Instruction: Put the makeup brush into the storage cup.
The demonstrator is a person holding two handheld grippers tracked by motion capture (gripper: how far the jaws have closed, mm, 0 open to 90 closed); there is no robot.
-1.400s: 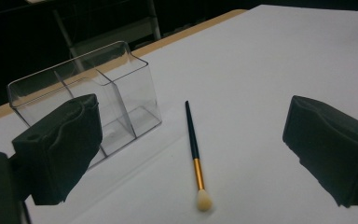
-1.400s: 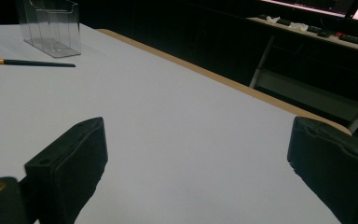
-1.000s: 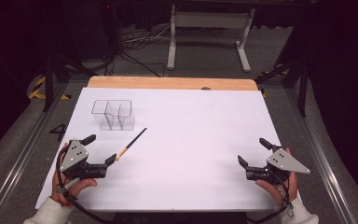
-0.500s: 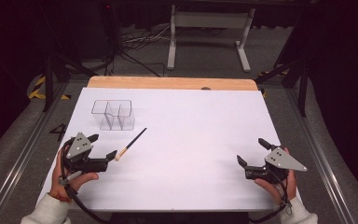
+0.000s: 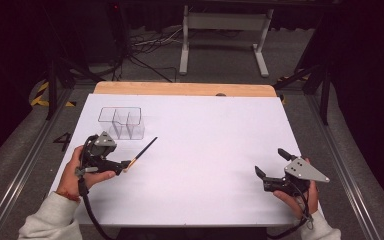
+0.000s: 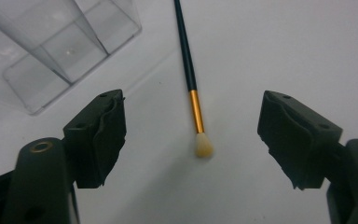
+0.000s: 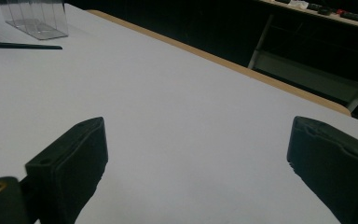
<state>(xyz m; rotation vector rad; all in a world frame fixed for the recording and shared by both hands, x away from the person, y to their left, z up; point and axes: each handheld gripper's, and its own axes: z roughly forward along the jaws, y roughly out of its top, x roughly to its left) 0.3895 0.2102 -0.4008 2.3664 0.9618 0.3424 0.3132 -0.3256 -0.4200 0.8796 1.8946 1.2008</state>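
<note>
A thin paintbrush with a dark handle, gold ferrule and pale bristle tip lies on the white table, left of centre. In the left gripper view the brush runs away from me, its tip on the sheet between the two black jaws. My left gripper hangs open over that tip, touching nothing. Just beyond it stands a clear plastic divided box, also seen at upper left. My right gripper is open near the front right, nothing between its jaws.
The white sheet ends at a wooden strip along the far edge. A metal stand and cables lie on the floor beyond. From the right gripper view the box and brush handle sit far off.
My left gripper has moved forward and tipped down over the brush's bristle end. The right gripper has shifted only slightly. The brush and box have not moved.
</note>
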